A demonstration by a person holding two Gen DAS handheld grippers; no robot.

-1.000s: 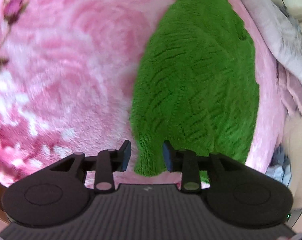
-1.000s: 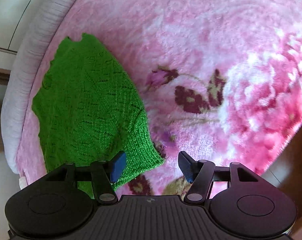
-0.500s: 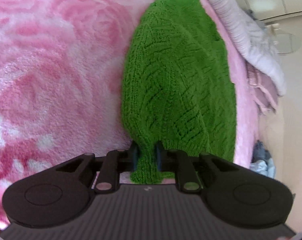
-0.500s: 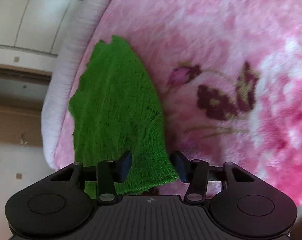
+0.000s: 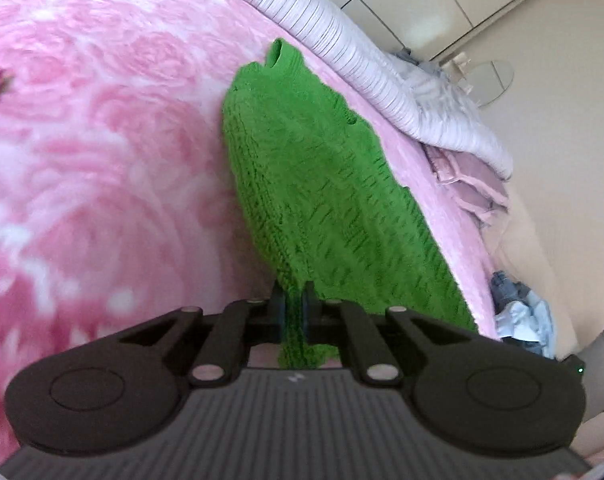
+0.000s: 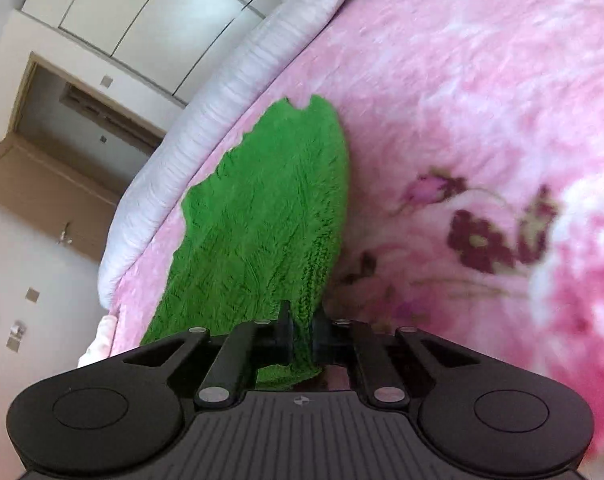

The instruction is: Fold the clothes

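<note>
Both the left gripper (image 5: 292, 304) and right gripper (image 6: 301, 326), standing apart a second ago, have clamped tight on the green sweater's (image 5: 322, 184) near edge over the pink blanket (image 5: 102, 160).

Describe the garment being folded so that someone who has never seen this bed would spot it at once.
A fluffy pink rose-print blanket covers the bed, with a rolled pale quilt along one edge. Beside that roll lies the green knitted sweater, its near hem pinched by the left gripper and right gripper. It is the only green thing there.
</note>
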